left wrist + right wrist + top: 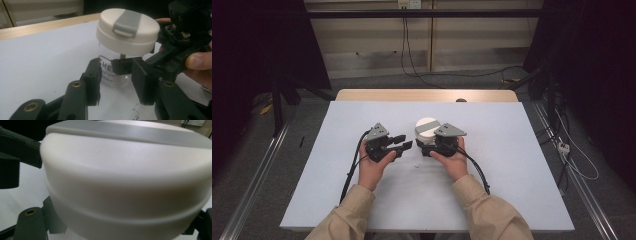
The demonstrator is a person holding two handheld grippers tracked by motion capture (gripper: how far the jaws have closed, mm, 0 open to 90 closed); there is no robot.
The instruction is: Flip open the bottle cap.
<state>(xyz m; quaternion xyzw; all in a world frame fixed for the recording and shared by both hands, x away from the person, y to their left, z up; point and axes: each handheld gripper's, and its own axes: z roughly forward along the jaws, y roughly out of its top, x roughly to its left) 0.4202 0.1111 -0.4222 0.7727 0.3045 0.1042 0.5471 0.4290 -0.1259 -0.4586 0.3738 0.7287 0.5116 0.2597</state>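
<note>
We have a clear jar [117, 72] with a wide white lid [127, 31] standing upright near the middle of the white counter [512, 190], a little to the right of centre. Our right gripper [428, 148] is clamped on the jar's glass body just under the lid, jaws squeezed in from the right. Our left gripper [404, 141] sits just left of the jar with its jaws apart; in the left gripper view they stand on either side of the glass, near it but not pressing.

The main risk, as we judge it, is that two grippers crowd one narrow body. If the left jaws close low on the glass, they may strike the right gripper's fingers [122, 66], which already hold that spot, and knock the jar askew or force it out of the right grip.

The glass looks smooth, and the lid is much wider than the body. So the jar is likely top-heavy, and a sideways push from the left could tip it toward the far right.

If we mean to open the lid, the grey flap [126, 22] on top faces the left gripper. A grab that catches the lid's rim unevenly could twist the whole jar in the right jaws instead of freeing the lid, or lift the jar off the counter.
</note>
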